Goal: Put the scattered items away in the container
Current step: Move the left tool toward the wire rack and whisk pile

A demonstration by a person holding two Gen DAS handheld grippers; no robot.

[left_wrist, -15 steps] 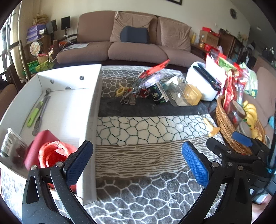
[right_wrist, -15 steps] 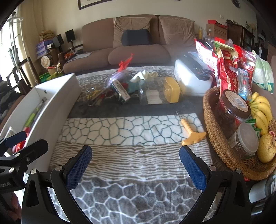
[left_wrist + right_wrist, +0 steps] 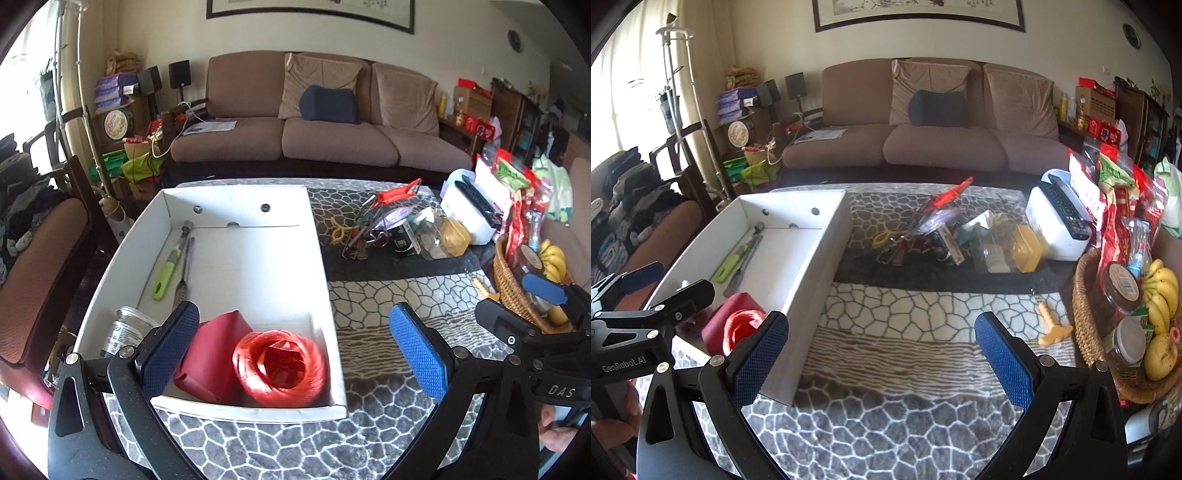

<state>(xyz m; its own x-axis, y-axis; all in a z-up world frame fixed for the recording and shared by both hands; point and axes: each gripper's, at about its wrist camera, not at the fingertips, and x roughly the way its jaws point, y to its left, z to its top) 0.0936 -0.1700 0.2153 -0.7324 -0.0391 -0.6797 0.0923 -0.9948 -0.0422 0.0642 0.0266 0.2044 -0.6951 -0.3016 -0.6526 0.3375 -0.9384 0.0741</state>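
A white cardboard box [image 3: 325, 266] [image 3: 827, 258] lies on the patterned table cover. Inside it are a ball of red string [image 3: 282, 363] [image 3: 740, 326], a dark red pouch [image 3: 212, 350], a small jar [image 3: 123, 328], a green-handled tool [image 3: 166, 271] and a metal tool [image 3: 184, 269]. A pile of scattered items [image 3: 391, 229] [image 3: 938, 236] with a red clip, yellow scissors, a carton and a yellow-lidded clear box sits farther back. A yellow corkscrew [image 3: 1051, 323] lies near the basket. My left gripper [image 3: 293, 354] hangs open over the box's near end. My right gripper [image 3: 881, 360] is open above bare cloth.
A wicker basket [image 3: 1086, 332] with bananas, jars and snack bags stands at the right edge. A white case [image 3: 1060, 225] with a remote is behind it. A brown sofa [image 3: 923, 140] lies beyond the table, a chair [image 3: 40, 266] at the left.
Both grippers have pulled back and risen, so more of the room shows. The left one has swung left over the box. Both stay open and empty.
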